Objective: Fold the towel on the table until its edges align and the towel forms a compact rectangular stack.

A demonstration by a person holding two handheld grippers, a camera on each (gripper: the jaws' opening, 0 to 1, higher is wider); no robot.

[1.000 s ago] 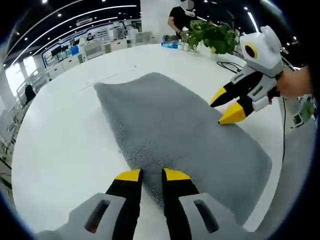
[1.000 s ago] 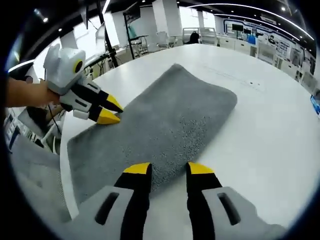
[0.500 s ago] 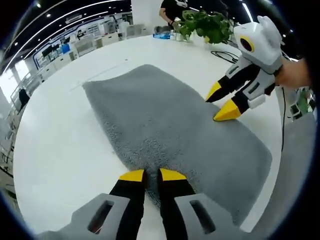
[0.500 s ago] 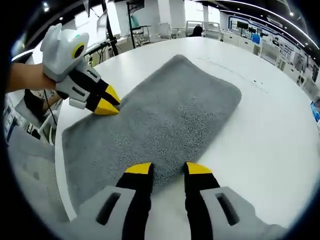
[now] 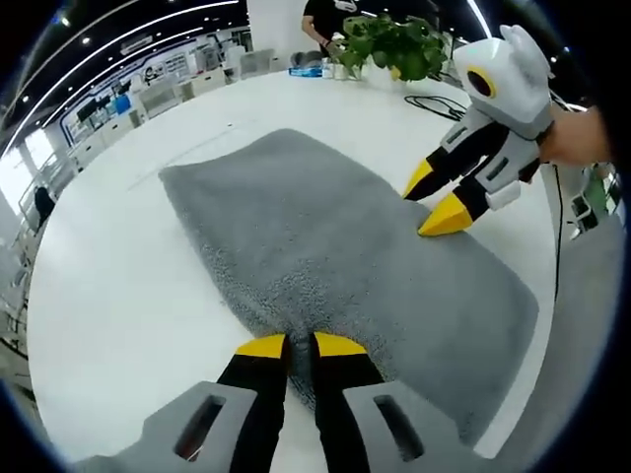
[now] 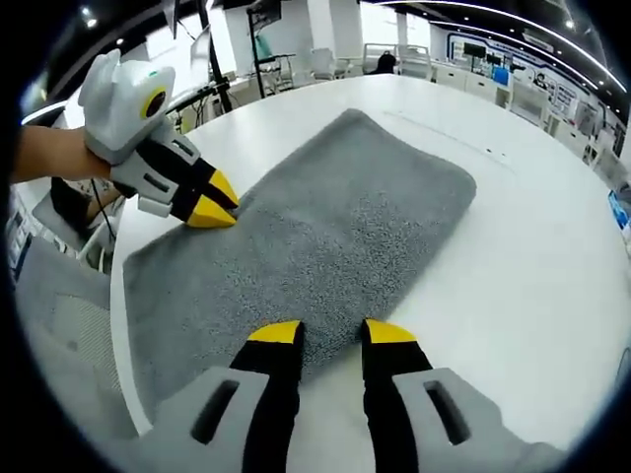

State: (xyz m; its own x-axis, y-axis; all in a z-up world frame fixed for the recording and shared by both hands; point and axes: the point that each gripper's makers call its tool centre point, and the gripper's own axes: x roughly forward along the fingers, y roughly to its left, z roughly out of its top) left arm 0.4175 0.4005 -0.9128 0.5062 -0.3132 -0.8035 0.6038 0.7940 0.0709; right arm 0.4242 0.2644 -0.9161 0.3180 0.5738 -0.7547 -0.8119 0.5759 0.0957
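Two yellow-tipped jaws of the left gripper [image 5: 300,346] sit nearly pressed together in the left gripper view, with a fold of the grey towel [image 5: 335,246] caught in the narrow slot between them at the towel's near long edge. In the right gripper view this gripper [image 6: 214,200] comes in from the left, held by a hand [image 6: 49,158], its tips closed down on the far long edge of the towel [image 6: 315,236].

The right gripper [image 6: 330,333] has its jaws spread — a clear gap between the yellow tips, which straddle the towel's near long edge; we see pile between them, but whether the pads touch it we cannot tell. In the left gripper view the right gripper [image 5: 436,197] enters from the right, jaws parted, the lower tip lying on the towel edge, the upper tip just above it.

The towel lies flat in a single spread layer on the white table [image 5: 118,266], a long rounded rectangle with one gripper on each long side, roughly opposite each other.

Further out — a black cable [image 5: 439,101] trails across the table, a green leafy plant [image 5: 399,44] stands at its far end, and a person in dark clothing [image 5: 320,15] stands behind it. Rows of desks and strip lights fill the hall beyond.
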